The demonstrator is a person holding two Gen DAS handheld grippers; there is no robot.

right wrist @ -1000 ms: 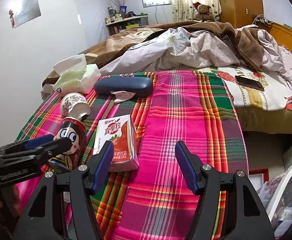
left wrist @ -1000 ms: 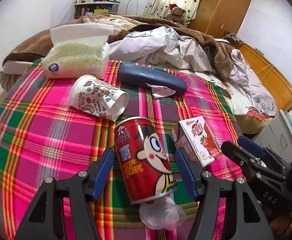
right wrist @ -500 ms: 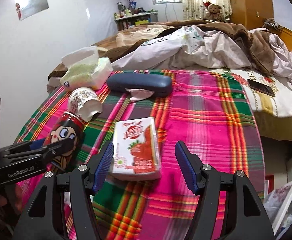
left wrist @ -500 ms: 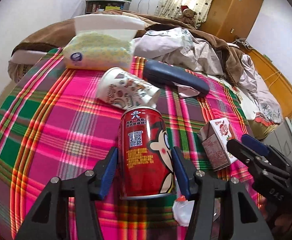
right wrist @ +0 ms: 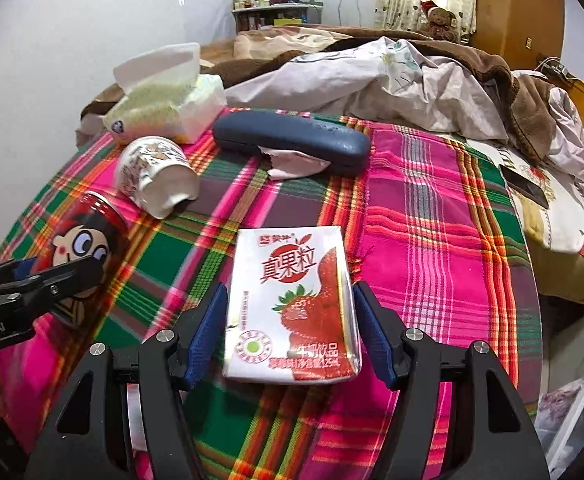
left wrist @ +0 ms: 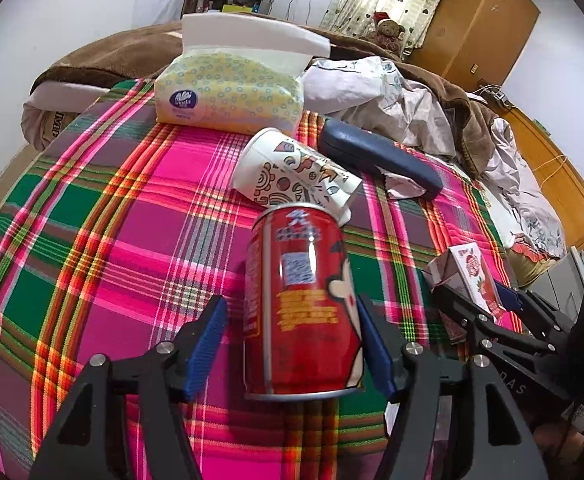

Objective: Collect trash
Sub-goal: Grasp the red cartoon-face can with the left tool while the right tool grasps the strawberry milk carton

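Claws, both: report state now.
Left claw: open around the red can, one pad touching.
Right claw: open, straddling the milk carton.

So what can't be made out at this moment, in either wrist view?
- Left wrist view: whether the left gripper pinches the red cartoon drink can; a gap shows at its left pad.
- Left wrist view: the white strawberry milk carton, partly behind the right gripper.
- Right wrist view: white bin, cut off by the edge.
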